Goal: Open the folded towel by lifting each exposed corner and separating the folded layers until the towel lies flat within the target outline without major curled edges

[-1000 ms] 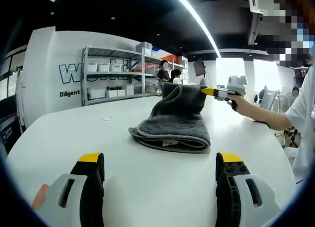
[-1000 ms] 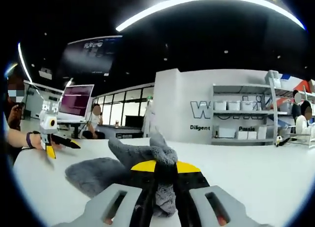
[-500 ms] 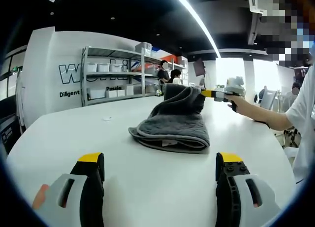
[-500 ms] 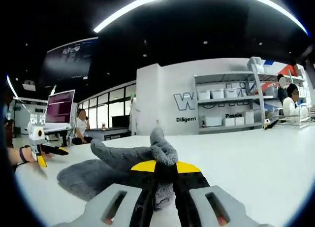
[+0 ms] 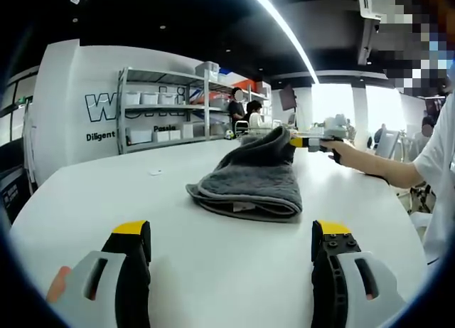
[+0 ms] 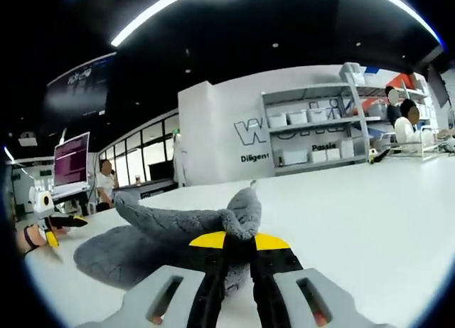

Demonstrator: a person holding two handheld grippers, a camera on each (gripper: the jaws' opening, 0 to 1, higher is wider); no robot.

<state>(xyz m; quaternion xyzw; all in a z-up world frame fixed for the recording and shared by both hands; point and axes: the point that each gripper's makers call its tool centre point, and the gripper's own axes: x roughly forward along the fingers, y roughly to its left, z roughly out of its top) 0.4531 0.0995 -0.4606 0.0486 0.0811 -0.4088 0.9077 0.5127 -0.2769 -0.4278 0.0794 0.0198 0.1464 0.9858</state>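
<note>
Table [image 5: 85, 193]: large white top; it carries the towel near the middle, and no target outline is visible to me on it.
Towel [image 5: 249, 186]: grey terry, folded into a thick pad with stacked edges facing my left gripper. One corner is drawn up and away from the pad, toward my right side.
Handling (judgement): soft, limp and light. It sags between pinch and pad, so it should drape and drag, not slide stiffly. The pile looks grippy, not slippery, and nothing about it is fragile. Layers may cling and come up together.
Where to hold (judgement): at an exposed corner or hemmed edge, taking a single layer; the lower front corner of the pad is the free one.
Right gripper [image 6: 238, 251]: yellow-tipped jaws closed narrow on the raised towel corner, with cloth bunched between and above the tips. In the left gripper view it sits at the far right of the towel [image 5: 306, 141], lifted off the table.
Left gripper [image 5: 231, 235]: jaws wide apart, nothing between them; low over the table, well short of the towel, which lies straight ahead of it.
</note>
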